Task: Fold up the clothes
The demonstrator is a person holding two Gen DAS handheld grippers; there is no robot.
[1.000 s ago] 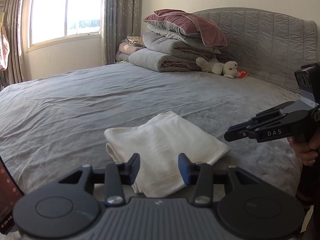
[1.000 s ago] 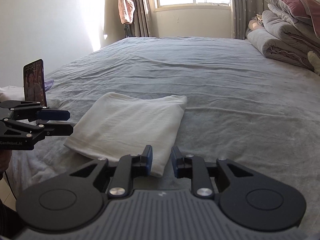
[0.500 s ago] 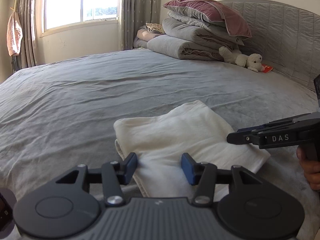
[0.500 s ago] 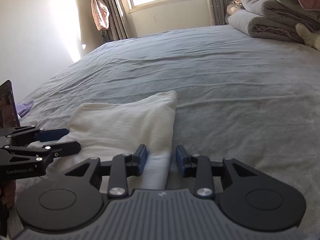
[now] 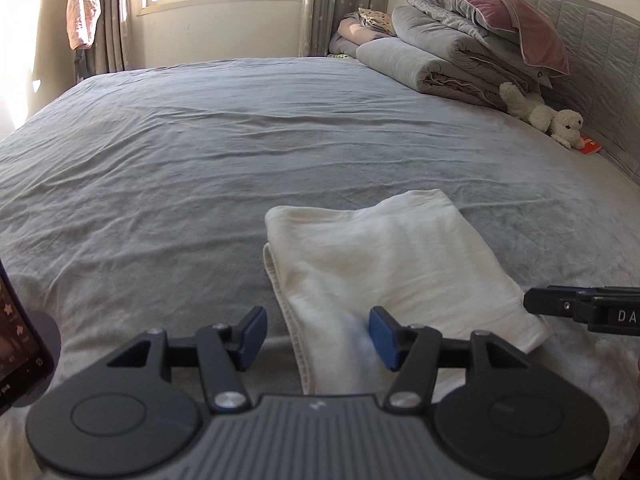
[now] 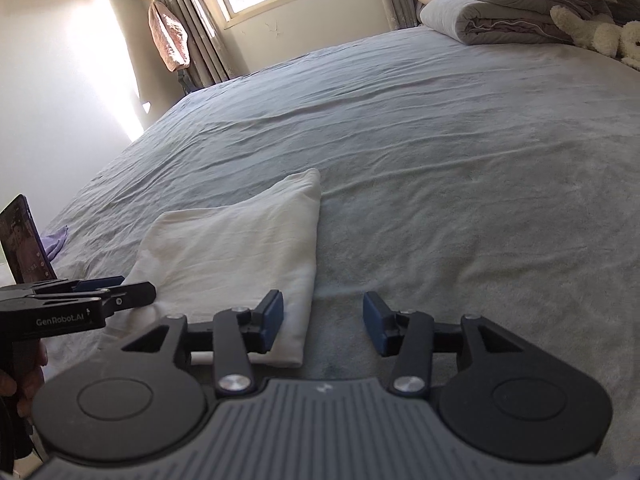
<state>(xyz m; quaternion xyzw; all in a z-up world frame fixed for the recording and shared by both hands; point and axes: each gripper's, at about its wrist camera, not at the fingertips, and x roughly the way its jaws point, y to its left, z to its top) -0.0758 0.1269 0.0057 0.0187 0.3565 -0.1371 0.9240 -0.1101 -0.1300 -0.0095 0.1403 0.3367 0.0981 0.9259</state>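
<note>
A folded white garment (image 5: 392, 264) lies flat on the grey bed sheet (image 5: 200, 168), near the front edge. My left gripper (image 5: 318, 334) hovers over its near left edge. Its jaws are opening, and the cloth's hem lies between them without either pad pressing on it. My right gripper (image 6: 323, 324) is at the garment's (image 6: 240, 248) near right corner with its jaws opening. The left pad hangs over the cloth and the right pad over bare sheet. Each gripper shows in the other's view, the right gripper (image 5: 560, 304) and the left gripper (image 6: 120, 296).
Folded quilts and a pink pillow (image 5: 460, 52) are stacked by the padded headboard, with a white plush toy (image 5: 548, 120) beside them. A phone (image 6: 24, 240) stands upright at the bed's near left. The window and curtains are at the far side.
Both grippers' jaws have spread wider. Both views have rolled and shifted, so the left gripper now sits over the garment's left edge and the right over its right corner. The garment lies still.
</note>
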